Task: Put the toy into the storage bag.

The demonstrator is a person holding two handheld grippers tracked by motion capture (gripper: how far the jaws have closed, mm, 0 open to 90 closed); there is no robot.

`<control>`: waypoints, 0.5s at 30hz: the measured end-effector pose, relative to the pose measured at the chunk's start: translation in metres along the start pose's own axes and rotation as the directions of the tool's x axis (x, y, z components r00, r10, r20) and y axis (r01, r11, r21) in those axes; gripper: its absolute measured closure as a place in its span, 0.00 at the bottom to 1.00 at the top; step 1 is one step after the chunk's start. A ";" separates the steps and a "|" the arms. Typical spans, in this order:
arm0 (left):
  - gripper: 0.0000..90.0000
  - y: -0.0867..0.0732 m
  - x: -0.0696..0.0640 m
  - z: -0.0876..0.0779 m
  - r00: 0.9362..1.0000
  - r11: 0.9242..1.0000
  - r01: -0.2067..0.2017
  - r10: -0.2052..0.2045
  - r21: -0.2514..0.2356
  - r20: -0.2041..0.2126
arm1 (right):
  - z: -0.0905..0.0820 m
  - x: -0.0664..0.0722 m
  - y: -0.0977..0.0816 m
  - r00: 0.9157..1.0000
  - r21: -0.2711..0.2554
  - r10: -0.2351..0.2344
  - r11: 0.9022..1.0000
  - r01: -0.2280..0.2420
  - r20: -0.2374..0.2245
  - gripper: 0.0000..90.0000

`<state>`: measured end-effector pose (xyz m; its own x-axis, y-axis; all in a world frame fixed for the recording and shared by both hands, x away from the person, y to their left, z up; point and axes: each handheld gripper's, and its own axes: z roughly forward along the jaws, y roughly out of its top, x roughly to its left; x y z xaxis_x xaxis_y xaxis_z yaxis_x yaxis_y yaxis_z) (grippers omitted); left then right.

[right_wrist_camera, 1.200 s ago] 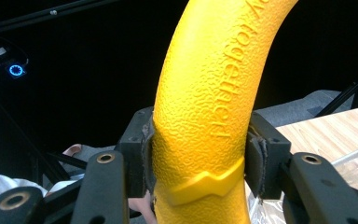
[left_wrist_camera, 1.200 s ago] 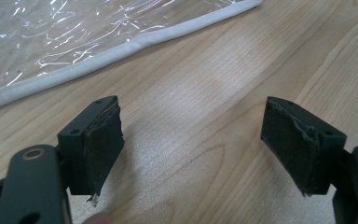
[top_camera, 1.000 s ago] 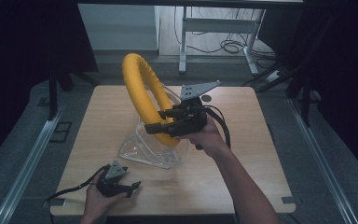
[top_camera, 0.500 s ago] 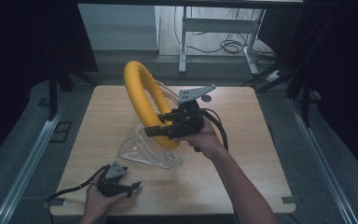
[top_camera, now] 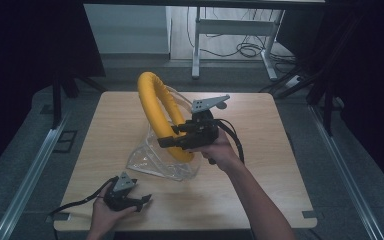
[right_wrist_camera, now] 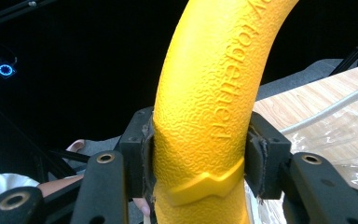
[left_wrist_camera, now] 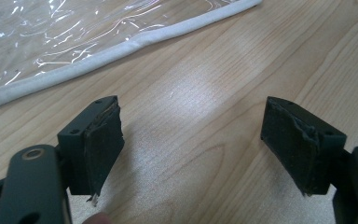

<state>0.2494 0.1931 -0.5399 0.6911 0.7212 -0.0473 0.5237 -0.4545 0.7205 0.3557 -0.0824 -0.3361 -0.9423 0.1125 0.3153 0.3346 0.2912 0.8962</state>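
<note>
My right gripper [top_camera: 166, 142] clamps the yellow foam ring [top_camera: 156, 107], upright over the clear plastic bag [top_camera: 147, 162]. Left gripper [top_camera: 141, 202] idle, jaws apart, on table [top_camera: 260, 125]. Risk: unheld bag mouth collapses, ring snags the edge.

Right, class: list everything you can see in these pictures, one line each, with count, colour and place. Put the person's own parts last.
Ring: one, yellow, upright at the table's middle, lower end in the bag.
Bag: one, clear plastic with white edging, middle of the table.
Table: one, light wood.
Metal frame: one, white, on the floor behind the table.
Right hand-held gripper: one, black, shut on the ring.
Left hand-held gripper: one, black, open, near the front left edge.
Forearms: two, from the bottom edge.
</note>
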 end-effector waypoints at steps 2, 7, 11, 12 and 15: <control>0.23 0.000 0.000 0.000 1.000 1.000 0.000 0.000 0.000 0.000 | 0.001 -0.001 -0.001 1.000 0.001 0.002 1.000 -0.002 -0.002 0.56; 0.23 0.000 0.000 0.000 1.000 1.000 -0.003 0.003 0.003 0.000 | 0.004 -0.003 -0.004 1.000 0.005 0.016 1.000 -0.016 -0.009 0.56; 0.23 0.000 0.000 0.000 1.000 1.000 -0.003 0.003 0.002 0.001 | 0.006 -0.005 -0.006 1.000 0.006 0.019 1.000 -0.019 -0.013 0.56; 0.23 0.000 0.000 0.000 1.000 1.000 -0.003 0.003 0.002 0.000 | 0.006 -0.006 -0.007 1.000 0.008 0.020 1.000 -0.019 -0.012 0.56; 0.23 0.000 0.000 0.000 1.000 1.000 -0.003 0.003 0.002 0.000 | 0.007 -0.008 -0.008 0.999 0.010 0.028 1.000 -0.028 -0.019 0.56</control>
<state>0.2495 0.1933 -0.5398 0.6927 0.7198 -0.0457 0.5228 -0.4575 0.7193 0.3602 -0.0786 -0.3483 -0.9325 0.1028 0.3463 0.3610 0.2976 0.8838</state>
